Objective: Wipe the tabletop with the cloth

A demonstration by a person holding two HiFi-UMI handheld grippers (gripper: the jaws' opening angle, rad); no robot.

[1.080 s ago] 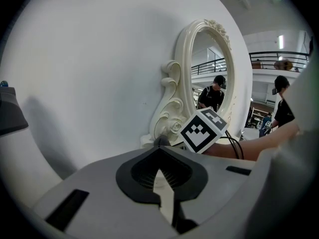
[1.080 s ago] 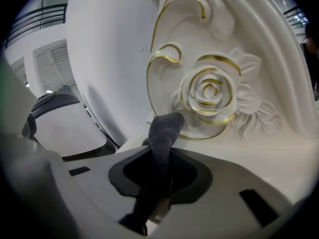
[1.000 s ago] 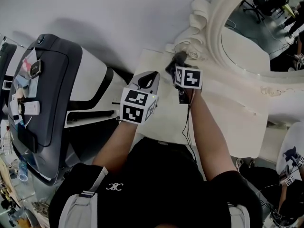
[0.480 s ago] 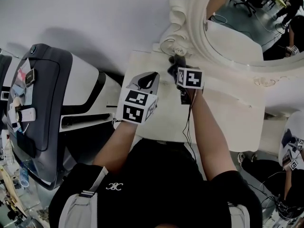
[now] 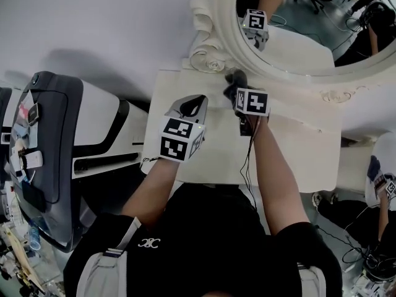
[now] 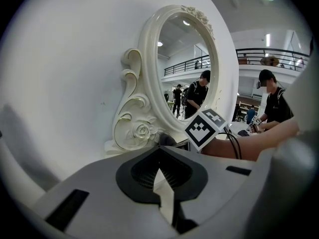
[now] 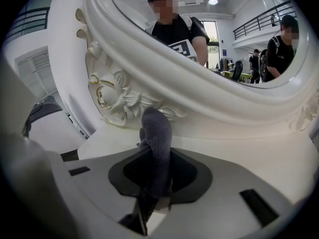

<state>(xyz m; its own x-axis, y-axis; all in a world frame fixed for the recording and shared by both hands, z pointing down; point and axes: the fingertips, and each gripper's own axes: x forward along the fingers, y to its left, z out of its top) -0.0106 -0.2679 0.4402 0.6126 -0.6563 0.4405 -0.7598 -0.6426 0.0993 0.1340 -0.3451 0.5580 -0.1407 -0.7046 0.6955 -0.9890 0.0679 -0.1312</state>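
Holding dark grey cloth [image 7: 155, 133], clenched in right claw [image 5: 237, 86], on tabletop [image 5: 297, 159] at mirror [image 5: 213, 17] base; shifted rightward from its carved rose, wiping under way. Left claw [image 5: 195, 103] closed, empty.

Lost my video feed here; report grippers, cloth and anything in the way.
Left gripper shut, empty. Right gripper shut on grey cloth, over the tabletop. Mirror frame right ahead of it.

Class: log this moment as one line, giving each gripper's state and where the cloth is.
left gripper: shut, empty | right gripper: shut on cloth | cloth: grey, over tabletop, near mirror frame
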